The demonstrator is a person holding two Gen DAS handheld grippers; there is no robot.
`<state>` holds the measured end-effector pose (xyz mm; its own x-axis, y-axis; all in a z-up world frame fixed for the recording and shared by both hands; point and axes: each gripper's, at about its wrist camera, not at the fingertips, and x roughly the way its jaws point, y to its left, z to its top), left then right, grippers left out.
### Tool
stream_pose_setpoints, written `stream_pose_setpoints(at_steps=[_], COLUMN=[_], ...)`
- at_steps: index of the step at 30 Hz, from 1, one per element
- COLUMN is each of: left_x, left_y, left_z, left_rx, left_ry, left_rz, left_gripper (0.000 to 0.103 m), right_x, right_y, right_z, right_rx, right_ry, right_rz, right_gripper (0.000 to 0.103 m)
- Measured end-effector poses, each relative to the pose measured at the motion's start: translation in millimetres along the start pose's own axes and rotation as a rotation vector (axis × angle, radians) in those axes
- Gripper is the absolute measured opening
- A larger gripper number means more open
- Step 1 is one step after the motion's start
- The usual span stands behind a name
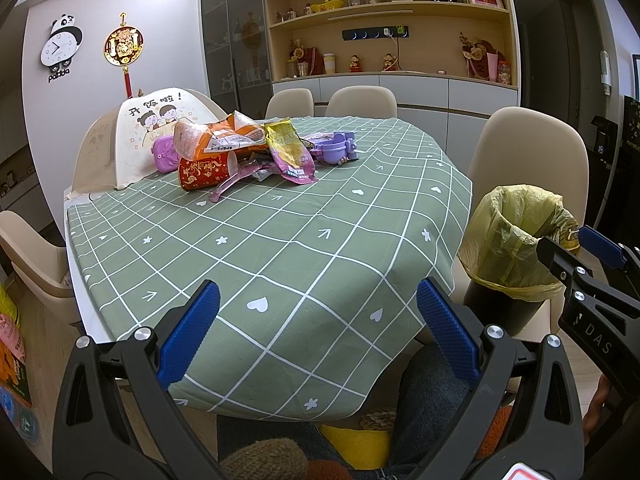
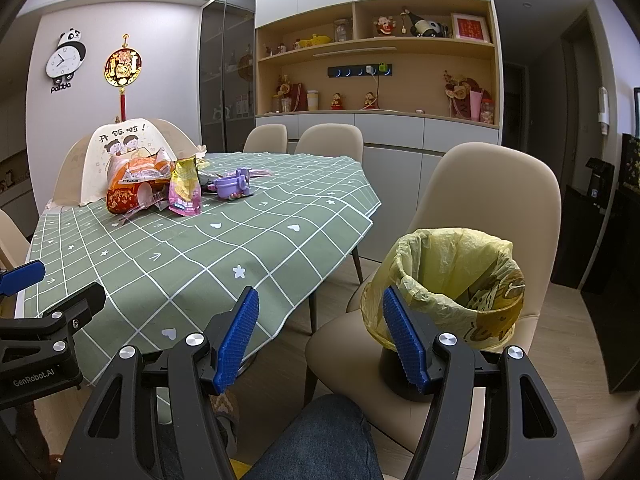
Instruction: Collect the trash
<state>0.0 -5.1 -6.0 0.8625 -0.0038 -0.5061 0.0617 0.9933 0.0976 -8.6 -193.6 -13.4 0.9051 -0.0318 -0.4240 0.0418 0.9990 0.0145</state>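
A pile of trash sits at the far end of the green checked table (image 1: 280,248): an orange wrapper (image 1: 216,136), a red paper cup (image 1: 204,172) on its side, a yellow-pink snack bag (image 1: 290,152) and a purple plastic piece (image 1: 336,148). The same pile shows in the right wrist view, with the snack bag (image 2: 185,188) and red cup (image 2: 126,198). A black bin with a yellow liner (image 2: 456,292) stands on a chair seat right of the table. My left gripper (image 1: 318,328) hangs open over the near table edge. My right gripper (image 2: 320,340) is open beside the bin, holding nothing.
Beige chairs (image 2: 488,208) ring the table. A white food cover with a cartoon print (image 1: 148,132) stands behind the pile. The person's jeans-clad knee (image 2: 320,440) is below the grippers. A sideboard with shelves (image 2: 376,80) lines the far wall.
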Motion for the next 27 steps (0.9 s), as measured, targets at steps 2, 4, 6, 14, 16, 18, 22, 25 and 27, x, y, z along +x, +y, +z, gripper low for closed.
stream_pose_setpoints(at_steps=[2, 4, 6, 14, 16, 18, 22, 25, 27], left_x=[0.2, 0.0, 0.0, 4.9, 9.6, 19.1, 46.0, 61.8, 79.7], left_y=[0.0, 0.3, 0.1, 12.8, 24.7, 39.4, 80.8, 104.2, 122.5], left_z=[0.0, 0.2, 0.0, 10.3, 19.6, 30.7, 57.1, 70.2, 79.7], left_rx=[0.000, -0.001, -0.001, -0.036, -0.051, -0.066, -0.122, -0.137, -0.144], left_ry=[0.001, 0.001, 0.001, -0.014, -0.022, -0.020, 0.001, -0.006, 0.021], left_rz=[0.000, 0.000, -0.001, -0.017, -0.018, -0.026, -0.076, -0.059, -0.033], left_gripper=[0.094, 0.094, 0.094, 0.094, 0.094, 0.094, 0.094, 0.094, 0.094], right_x=[0.1, 0.5, 0.6, 11.1, 18.2, 30.5, 58.5, 80.7, 95.4], right_y=[-0.1, -0.2, -0.1, 3.7, 7.3, 13.5, 29.9, 41.9, 50.3], right_z=[0.0, -0.6, -0.4, 8.3, 15.9, 26.3, 50.0, 64.3, 72.7], right_rx=[0.000, 0.001, 0.000, -0.036, -0.054, -0.072, -0.094, -0.111, -0.122], right_ry=[0.001, 0.001, 0.001, -0.004, -0.007, -0.007, -0.009, -0.017, -0.014], right_rz=[0.000, -0.001, -0.001, 0.003, 0.019, 0.043, 0.094, 0.122, 0.142], right_gripper=[0.061, 0.061, 0.061, 0.061, 0.061, 0.061, 0.061, 0.061, 0.061])
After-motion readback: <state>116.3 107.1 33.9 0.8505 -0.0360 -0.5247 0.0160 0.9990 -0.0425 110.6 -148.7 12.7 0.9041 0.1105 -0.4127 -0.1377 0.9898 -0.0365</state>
